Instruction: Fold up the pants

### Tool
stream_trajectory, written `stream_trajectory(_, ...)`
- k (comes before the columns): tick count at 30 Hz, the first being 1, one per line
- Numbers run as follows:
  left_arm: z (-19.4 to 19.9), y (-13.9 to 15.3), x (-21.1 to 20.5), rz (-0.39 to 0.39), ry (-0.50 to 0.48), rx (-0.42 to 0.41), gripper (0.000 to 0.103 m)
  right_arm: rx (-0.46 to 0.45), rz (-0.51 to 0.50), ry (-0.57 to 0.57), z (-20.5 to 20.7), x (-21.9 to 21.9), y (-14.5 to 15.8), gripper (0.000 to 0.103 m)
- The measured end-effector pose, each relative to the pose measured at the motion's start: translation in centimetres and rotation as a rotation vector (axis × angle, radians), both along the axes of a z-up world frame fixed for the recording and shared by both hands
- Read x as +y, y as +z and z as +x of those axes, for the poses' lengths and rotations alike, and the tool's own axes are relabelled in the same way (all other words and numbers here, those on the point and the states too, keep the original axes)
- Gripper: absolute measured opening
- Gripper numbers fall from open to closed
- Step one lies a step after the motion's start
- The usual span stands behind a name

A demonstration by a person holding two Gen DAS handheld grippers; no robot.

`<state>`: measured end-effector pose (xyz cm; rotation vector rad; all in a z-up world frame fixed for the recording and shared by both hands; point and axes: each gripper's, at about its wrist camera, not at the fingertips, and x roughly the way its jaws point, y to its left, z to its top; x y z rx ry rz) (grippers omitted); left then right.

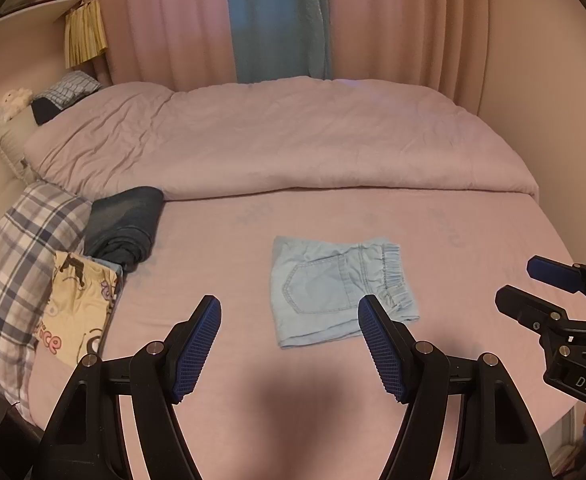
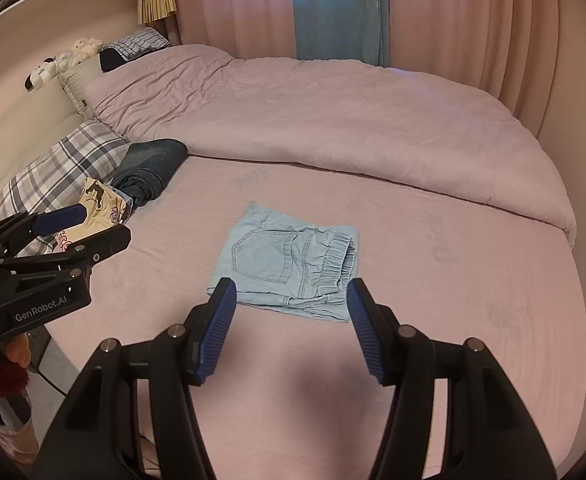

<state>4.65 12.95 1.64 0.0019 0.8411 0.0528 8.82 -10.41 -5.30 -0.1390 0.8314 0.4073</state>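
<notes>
The pants (image 1: 333, 290) are made of pale blue denim-like cloth, matt, with stitched seams and a gathered elastic waistband. The sheet (image 1: 373, 400), at the bottom of the frame, is seen as smooth matt pink cloth, and the duvet (image 1: 293, 140) above it as softer, creased cloth. The left gripper (image 1: 289, 346) is formed of matt black plastic with bright metal pins; its pads (image 1: 197, 348) are covered in ribbed blue rubber. The same finish is shown by the right gripper (image 2: 291, 328). A checked woven pillow (image 1: 17, 264) is seen at the left edge.

A pink-sheeted bed (image 1: 333, 400) stands before pink curtains (image 1: 165, 20) under dim, warm light.
</notes>
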Motion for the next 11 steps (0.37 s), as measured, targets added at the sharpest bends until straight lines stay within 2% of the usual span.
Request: stream_trajectory(11,0.13,-0.04,0.17,-0.002,-0.003,0.002,0.071,0.0,-0.001,-0.003,-0.07,0.14,-0.02,0.057)
